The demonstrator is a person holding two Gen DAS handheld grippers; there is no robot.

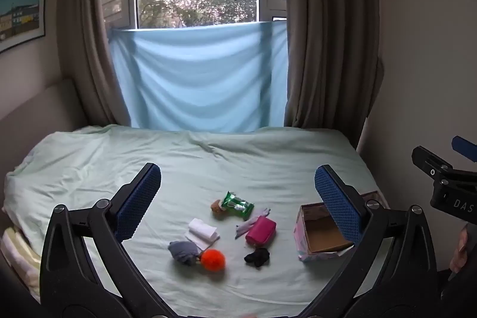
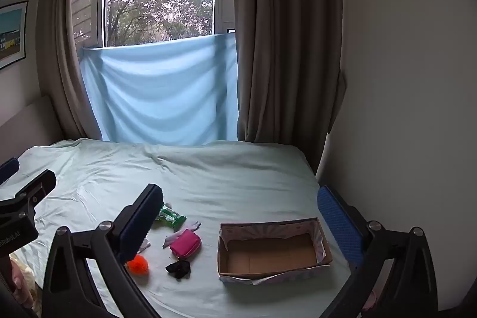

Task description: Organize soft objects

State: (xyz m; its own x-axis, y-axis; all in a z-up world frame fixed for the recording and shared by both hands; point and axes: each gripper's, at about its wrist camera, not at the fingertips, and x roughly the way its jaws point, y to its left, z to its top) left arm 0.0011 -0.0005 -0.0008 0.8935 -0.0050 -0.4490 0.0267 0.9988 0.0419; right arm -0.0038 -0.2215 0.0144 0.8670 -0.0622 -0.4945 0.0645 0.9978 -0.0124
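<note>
On the bed: a pale green sheet (image 1: 208,163) carries a loose cluster of small soft items, with an open cardboard box (image 2: 323,254) to their right.
Box: empty as far as both views show; its brown floor is bare.
Far items: a green packet (image 1: 237,204) and a small brown plush (image 1: 217,206) touching it on the left.
Middle items: a pink pouch (image 1: 261,230) lying on a pale lilac cloth (image 1: 249,224), and a folded white cloth (image 1: 202,232) to the left.
Near items: a grey sock bundle (image 1: 182,251) touching an orange pom-pom (image 1: 212,259); a black scrunchie (image 1: 257,256) near the box.
Left gripper (image 1: 238,195): jaws wide apart, holding nothing, raised above the cluster.
Right gripper (image 2: 241,216): jaws wide apart, empty, raised with the box between its fingers in view.
Progress: judging by the bare box, nothing is sorted yet; every item is left to move.
Likely next: probably a reach for one of the items closest to the box, such as the scrunchie or pouch.
</note>
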